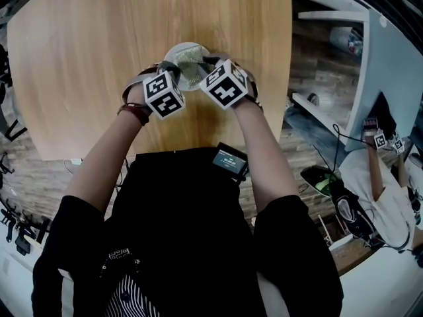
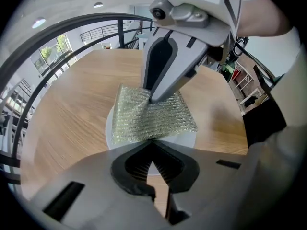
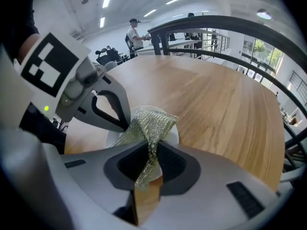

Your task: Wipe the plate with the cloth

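Head view: plate (image 1: 176, 51) sits about mid-table (image 1: 79, 58), a bit nearer the right edge. The cloth (image 1: 190, 69) is draped over it. Left tongs (image 1: 170, 78) come in at the plate's near-left rim, right tongs (image 1: 210, 69) from the near-right.

Left gripper view: my left tongs (image 2: 152, 150) have their jaws together with nothing between them. The tips are right at the plate's near rim, and white shows through the slit below them. I can't tell if they press on the rim or just hover. The cloth (image 2: 144, 119) covers most of the plate, with a bare rim (image 2: 184, 137) on the right. The right tongs' tip is planted on the cloth's far part.

Right gripper view: right tongs (image 3: 149, 145) are clamped on a bunched fold of cloth. A short tail hangs out behind the pads, and the rest is spread over the plate.

Handling, my read:
- **Cloth:** glittery open mesh, light and limp. It will bunch up and creep through the pads, so I should grip a thick fold deep and drag flat rather than lift.
- **Plate:** small, hard and smooth. It probably skates on the wood under wiping load and chips if knocked, so I should pin it at the near rim, clear of the wipe path.
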Demonstrator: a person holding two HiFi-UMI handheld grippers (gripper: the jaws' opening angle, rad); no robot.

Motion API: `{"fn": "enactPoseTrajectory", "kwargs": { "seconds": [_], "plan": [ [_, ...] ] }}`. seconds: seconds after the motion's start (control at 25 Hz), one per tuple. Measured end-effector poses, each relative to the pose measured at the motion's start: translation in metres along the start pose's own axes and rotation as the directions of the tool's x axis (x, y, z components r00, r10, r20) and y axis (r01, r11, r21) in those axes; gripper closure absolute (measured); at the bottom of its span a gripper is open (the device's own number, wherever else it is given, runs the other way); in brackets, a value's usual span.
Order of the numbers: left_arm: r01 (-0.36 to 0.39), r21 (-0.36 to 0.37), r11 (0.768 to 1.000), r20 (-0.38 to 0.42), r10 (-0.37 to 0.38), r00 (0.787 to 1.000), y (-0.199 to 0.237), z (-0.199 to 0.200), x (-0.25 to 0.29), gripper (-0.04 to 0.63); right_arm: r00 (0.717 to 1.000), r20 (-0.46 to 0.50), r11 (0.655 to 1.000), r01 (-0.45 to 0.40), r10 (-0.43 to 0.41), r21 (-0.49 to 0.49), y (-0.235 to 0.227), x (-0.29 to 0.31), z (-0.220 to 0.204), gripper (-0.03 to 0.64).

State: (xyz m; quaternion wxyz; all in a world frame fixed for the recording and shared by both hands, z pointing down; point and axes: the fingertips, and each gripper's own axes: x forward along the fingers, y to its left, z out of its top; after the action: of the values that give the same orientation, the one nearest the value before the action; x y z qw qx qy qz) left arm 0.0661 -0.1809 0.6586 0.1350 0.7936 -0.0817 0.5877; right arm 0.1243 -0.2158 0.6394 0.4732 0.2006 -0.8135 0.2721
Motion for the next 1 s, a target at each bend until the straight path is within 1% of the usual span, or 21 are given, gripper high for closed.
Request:
{"fn": "enactPoseTrajectory", "kwargs": {
  "seconds": [0.08, 0.2, 0.32, 0.44, 0.6, 0.72, 0.84, 0.92, 1.0],
  "plan": [
    [-0.001, -0.007, 1.000, 0.006, 0.001, 1.000, 0.001, 0.000, -0.002, 0.603, 1.000, -0.006, 0.999, 0.026, -0.027, -0.023, 0.000, 0.009, 0.008, 0.554],
    [0.000, -0.013, 1.000, 0.016, 0.000, 1.000, 0.006, 0.004, -0.004, 0.603, 0.998, -0.029, 0.992, 0.043, -0.047, -0.116, -0.007, 0.013, 0.020, 0.554],
    [-0.002, -0.003, 1.000, 0.003, 0.002, 1.000, 0.007, 0.002, -0.003, 0.603, 0.997, -0.039, 0.979, 0.057, -0.065, -0.196, -0.012, 0.016, 0.028, 0.554],
    [-0.008, -0.001, 1.000, 0.004, 0.008, 1.000, 0.007, 0.004, -0.004, 0.603, 0.995, -0.028, 0.968, 0.083, -0.092, -0.237, -0.014, 0.019, 0.039, 0.554],
    [-0.035, 0.005, 0.999, 0.019, 0.035, 0.999, 0.007, 0.005, -0.005, 0.603, 0.993, -0.017, 0.958, 0.105, -0.114, -0.266, -0.011, 0.022, 0.046, 0.554],
    [-0.018, -0.032, 0.999, 0.017, 0.019, 1.000, 0.009, 0.004, -0.004, 0.603, 0.991, -0.017, 0.962, 0.128, -0.136, -0.242, -0.012, 0.020, 0.038, 0.554],
    [-0.007, -0.059, 0.998, 0.022, 0.008, 1.000, 0.010, 0.001, -0.002, 0.603, 0.993, -0.007, 0.983, 0.114, -0.116, -0.140, -0.006, 0.015, 0.022, 0.554],
    [0.000, -0.075, 0.997, 0.030, 0.002, 1.000, 0.011, 0.001, -0.002, 0.603, 0.993, -0.006, 0.991, 0.113, -0.114, -0.072, -0.001, 0.011, 0.009, 0.555],
    [0.002, -0.072, 0.997, 0.033, 0.001, 0.999, 0.010, 0.003, -0.004, 0.603, 0.995, -0.020, 0.994, 0.100, -0.101, -0.035, 0.006, 0.010, -0.001, 0.557]
  ]
}}
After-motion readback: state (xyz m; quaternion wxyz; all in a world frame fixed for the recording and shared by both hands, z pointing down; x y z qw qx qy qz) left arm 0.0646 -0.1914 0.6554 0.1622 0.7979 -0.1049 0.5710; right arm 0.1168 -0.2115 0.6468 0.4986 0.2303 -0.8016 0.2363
